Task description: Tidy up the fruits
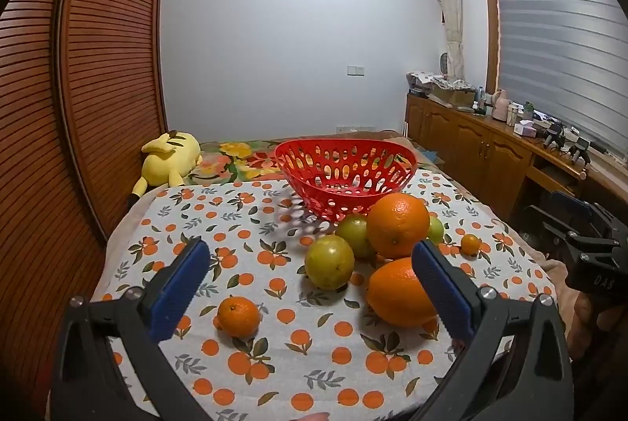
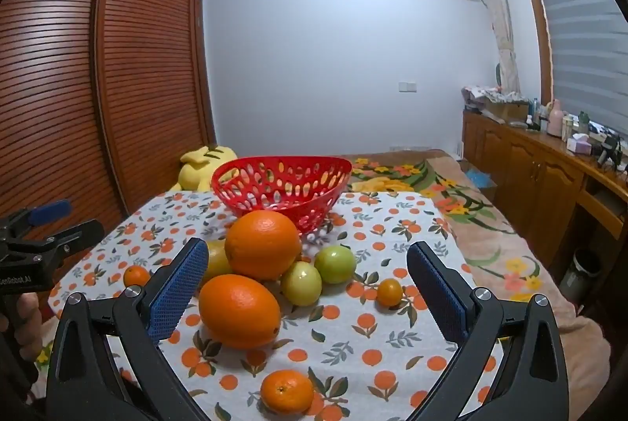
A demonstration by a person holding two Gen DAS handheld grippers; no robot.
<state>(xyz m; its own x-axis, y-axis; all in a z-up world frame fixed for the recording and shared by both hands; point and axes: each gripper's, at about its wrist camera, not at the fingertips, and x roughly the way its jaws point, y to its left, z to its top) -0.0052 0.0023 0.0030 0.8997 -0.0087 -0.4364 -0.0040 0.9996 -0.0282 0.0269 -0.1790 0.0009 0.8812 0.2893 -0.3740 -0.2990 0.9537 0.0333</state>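
An empty red perforated basket (image 1: 345, 177) (image 2: 282, 185) stands at the far side of the orange-print cloth. In front of it lies a cluster: two large oranges (image 1: 398, 230) (image 1: 396, 293) and green fruits (image 1: 329, 266). In the right wrist view they show as oranges (image 2: 263, 244) (image 2: 239, 311) and green fruits (image 2: 301, 282) (image 2: 334, 264). A small mandarin (image 1: 238, 317) lies between my left gripper's (image 1: 310, 287) open fingers. A mandarin (image 2: 286, 391) lies near my open right gripper (image 2: 308, 287). Tiny oranges (image 1: 470, 244) (image 2: 389, 292) (image 2: 136, 275) lie apart.
The cloth (image 1: 274, 224) covers a table in front of a bed with a floral blanket (image 2: 412, 173) and a yellow plush toy (image 1: 168, 160). A louvred wooden wardrobe (image 1: 78, 87) is at left, a cluttered wooden cabinet (image 1: 490, 142) at right. The other gripper shows at each view's edge (image 1: 588, 256) (image 2: 35, 236).
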